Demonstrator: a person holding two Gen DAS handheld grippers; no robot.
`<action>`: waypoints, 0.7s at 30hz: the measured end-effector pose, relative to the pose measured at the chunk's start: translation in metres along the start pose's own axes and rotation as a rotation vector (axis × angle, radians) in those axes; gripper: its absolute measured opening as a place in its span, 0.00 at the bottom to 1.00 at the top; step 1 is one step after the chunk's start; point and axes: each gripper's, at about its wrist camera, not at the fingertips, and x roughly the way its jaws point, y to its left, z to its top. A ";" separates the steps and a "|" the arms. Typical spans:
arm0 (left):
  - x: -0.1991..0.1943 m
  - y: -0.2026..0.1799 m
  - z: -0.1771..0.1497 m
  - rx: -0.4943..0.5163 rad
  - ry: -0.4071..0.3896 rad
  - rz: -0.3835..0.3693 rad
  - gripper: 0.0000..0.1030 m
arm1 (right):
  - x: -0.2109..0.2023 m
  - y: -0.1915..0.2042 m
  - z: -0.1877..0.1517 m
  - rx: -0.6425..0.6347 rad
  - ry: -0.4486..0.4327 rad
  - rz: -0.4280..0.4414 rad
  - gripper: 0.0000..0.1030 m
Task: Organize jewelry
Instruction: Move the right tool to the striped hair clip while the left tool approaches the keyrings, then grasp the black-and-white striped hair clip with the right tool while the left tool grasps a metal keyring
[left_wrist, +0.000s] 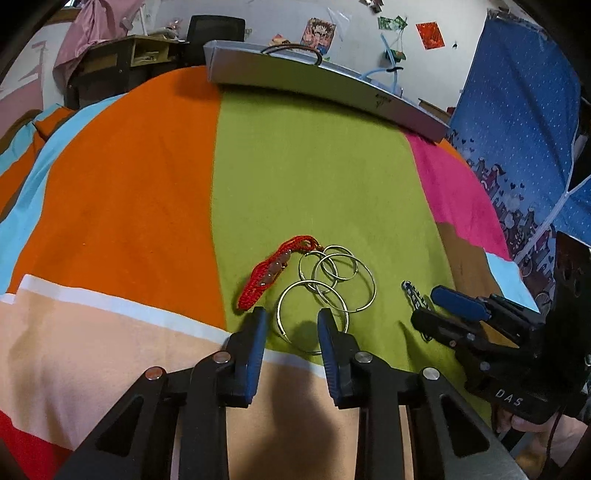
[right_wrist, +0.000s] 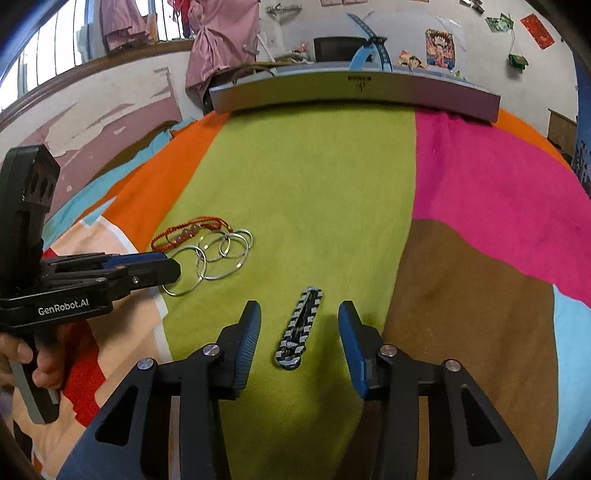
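Note:
Several silver hoop bangles (left_wrist: 325, 284) lie overlapped on the green stripe of the cloth, with a red woven bracelet (left_wrist: 271, 271) touching their left side. My left gripper (left_wrist: 291, 323) is open, its fingers either side of the nearest hoop's near edge. A black-and-white braided bracelet (right_wrist: 300, 326) lies on the green stripe between the fingers of my open right gripper (right_wrist: 299, 321). The hoops (right_wrist: 214, 258) and red bracelet (right_wrist: 188, 232) also show in the right wrist view, beside the left gripper (right_wrist: 162, 271). The right gripper (left_wrist: 439, 306) shows at right in the left wrist view.
A long grey box (left_wrist: 317, 85) with a brown bangle (left_wrist: 291, 50) in it stands at the far edge of the multicoloured cloth (left_wrist: 129, 192). A blue patterned fabric panel (left_wrist: 517, 122) rises at the right. A desk and chair stand behind.

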 end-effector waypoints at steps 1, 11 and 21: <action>0.001 0.000 0.001 0.001 0.002 0.001 0.26 | 0.002 0.001 -0.001 0.003 0.011 0.002 0.38; 0.004 0.003 -0.001 -0.026 0.036 0.003 0.03 | 0.013 0.009 -0.011 0.008 0.077 -0.010 0.17; -0.018 -0.005 0.003 0.000 -0.042 0.040 0.03 | 0.004 0.009 -0.011 0.025 0.023 -0.010 0.13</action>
